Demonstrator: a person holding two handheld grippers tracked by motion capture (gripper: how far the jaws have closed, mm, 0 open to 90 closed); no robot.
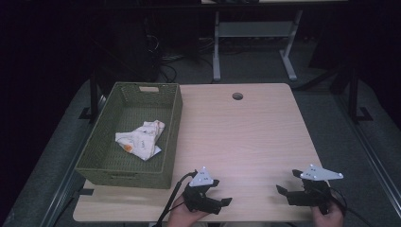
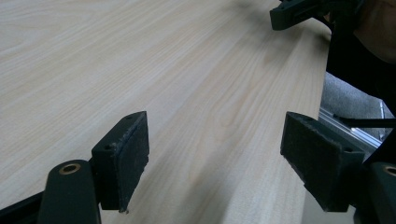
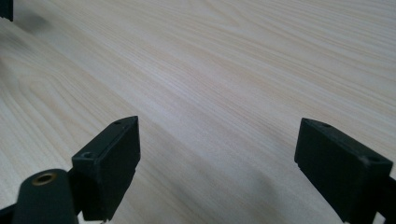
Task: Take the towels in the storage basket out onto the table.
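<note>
1. Left gripper [image 1: 218, 191] and right gripper [image 1: 287, 185] rest low at the table's [image 1: 246, 137] near edge — jaws of both stand wide apart, nothing between them.
2. Crumpled cloth [image 1: 140, 139] lies inside the green basket [image 1: 172, 142], well apart from both grippers.
3. Risk: the basket's tall near wall — a low reach could catch it and shove the basket; limp cloth may slip from a shallow pinch.

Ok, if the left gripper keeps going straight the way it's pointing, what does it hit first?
Probably the right gripper: the left gripper, jaws open and empty, points across bare table toward it. Depth is unclear; it may slide past.
</note>
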